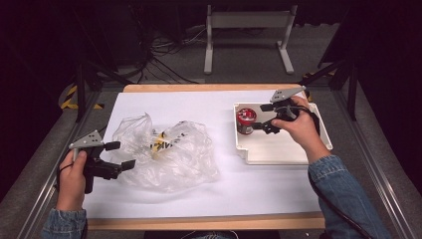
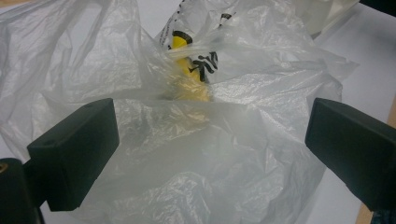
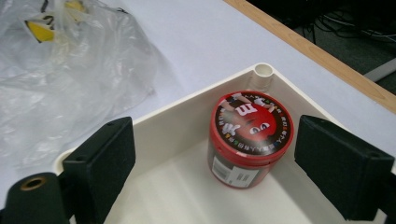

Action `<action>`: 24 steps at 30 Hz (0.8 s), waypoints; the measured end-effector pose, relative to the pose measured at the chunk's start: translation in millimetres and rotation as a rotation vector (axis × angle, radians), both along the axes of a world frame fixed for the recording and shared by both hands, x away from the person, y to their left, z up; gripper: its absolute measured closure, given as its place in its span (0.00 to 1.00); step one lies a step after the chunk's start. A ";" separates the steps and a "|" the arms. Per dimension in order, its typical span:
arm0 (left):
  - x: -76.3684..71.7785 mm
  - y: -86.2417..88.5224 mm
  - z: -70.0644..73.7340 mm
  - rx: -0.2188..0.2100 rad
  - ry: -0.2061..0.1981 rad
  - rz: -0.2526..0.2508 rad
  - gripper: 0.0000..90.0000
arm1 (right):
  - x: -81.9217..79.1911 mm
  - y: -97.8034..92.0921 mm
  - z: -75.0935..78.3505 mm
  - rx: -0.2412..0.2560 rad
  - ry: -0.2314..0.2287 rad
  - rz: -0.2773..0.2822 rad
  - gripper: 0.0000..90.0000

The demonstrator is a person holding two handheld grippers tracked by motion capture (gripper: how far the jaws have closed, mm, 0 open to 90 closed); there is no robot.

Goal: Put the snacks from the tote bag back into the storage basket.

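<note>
High view: the right gripper [image 1: 266,117] sits over the far-left corner of the white tray [image 1: 278,152], jaws spread wide with the red jar [image 1: 246,121] just ahead of its fingertips and not yet between them. The left gripper [image 1: 119,155] rests at the near edge of the clear plastic bag [image 1: 164,149], jaws also wide, the crumpled film starting right at their tips.

Left gripper view: the bag spreads between and beyond the open fingers [image 2: 74,151]; something yellow with black print [image 2: 191,70] lies inside it, past the tips and a little above their middle. I cannot tell what that item is. A grab here may catch only one loose layer, and the bag would slide or stay closed.

Right gripper view: the jar [image 3: 247,135] stands upright in the tray's corner [image 3: 263,71], lid on, nearer the right finger [image 3: 343,163] than the left one. The tray holds nothing else that I can see. With the walls so close, one finger could hit the tray rim, or an off-centre squeeze could tip the jar
</note>
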State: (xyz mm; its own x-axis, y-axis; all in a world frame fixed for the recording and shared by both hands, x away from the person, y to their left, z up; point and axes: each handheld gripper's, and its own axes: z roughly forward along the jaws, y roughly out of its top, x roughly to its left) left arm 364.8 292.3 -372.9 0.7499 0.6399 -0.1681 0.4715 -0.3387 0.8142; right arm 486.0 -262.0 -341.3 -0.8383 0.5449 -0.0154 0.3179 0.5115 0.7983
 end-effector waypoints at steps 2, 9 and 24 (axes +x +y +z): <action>0.0 -0.2 0.0 -0.006 0.002 -0.002 0.04 | -7.9 -3.1 5.5 0.006 -0.006 -0.003 0.13; 2.8 -3.4 0.0 -0.009 0.004 -0.030 0.05 | -33.5 -13.4 21.2 0.051 0.001 0.005 0.12; 9.1 -14.3 -0.6 -0.007 0.000 -0.090 0.05 | -91.7 -11.0 19.8 0.126 0.005 0.085 0.05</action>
